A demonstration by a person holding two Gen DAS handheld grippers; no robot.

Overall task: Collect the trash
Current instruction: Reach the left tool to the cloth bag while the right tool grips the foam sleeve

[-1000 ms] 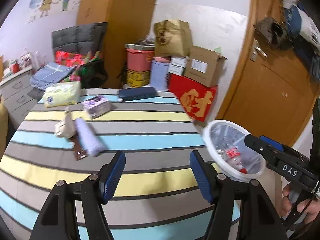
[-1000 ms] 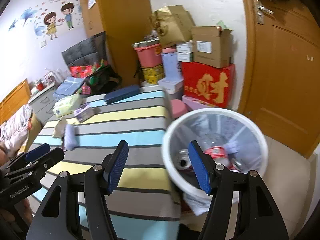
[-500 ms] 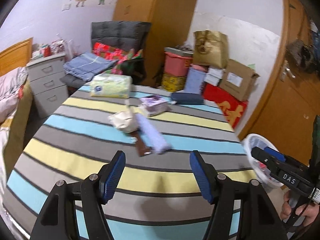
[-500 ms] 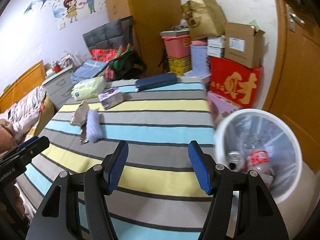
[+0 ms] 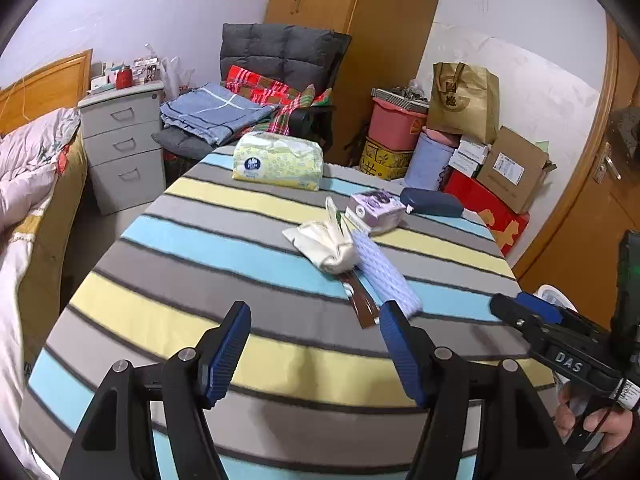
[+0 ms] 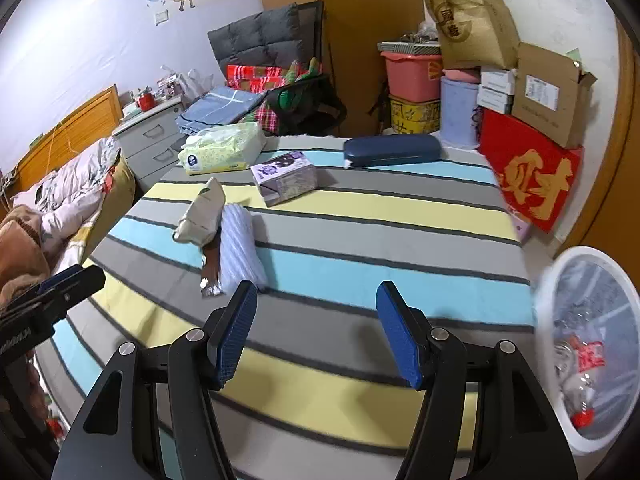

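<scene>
A crumpled cream wrapper (image 5: pixel 326 246), a brown wrapper (image 5: pixel 360 300) and a lavender foam sleeve (image 5: pixel 386 272) are lying together mid-table on the striped cloth (image 5: pixel 200 240). The left gripper (image 5: pixel 316 350) and right gripper (image 6: pixel 316 330) are hovering just short of them, tilting downward, jaws spread and empty. The white bin (image 6: pixel 560 280) is sitting at the table's right.

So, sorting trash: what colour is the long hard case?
Dark navy blue case, clearest in the right wrist view.

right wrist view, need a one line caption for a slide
Open right hand-held gripper above a striped table, litter pile ahead left, white trash bin at right.
</scene>
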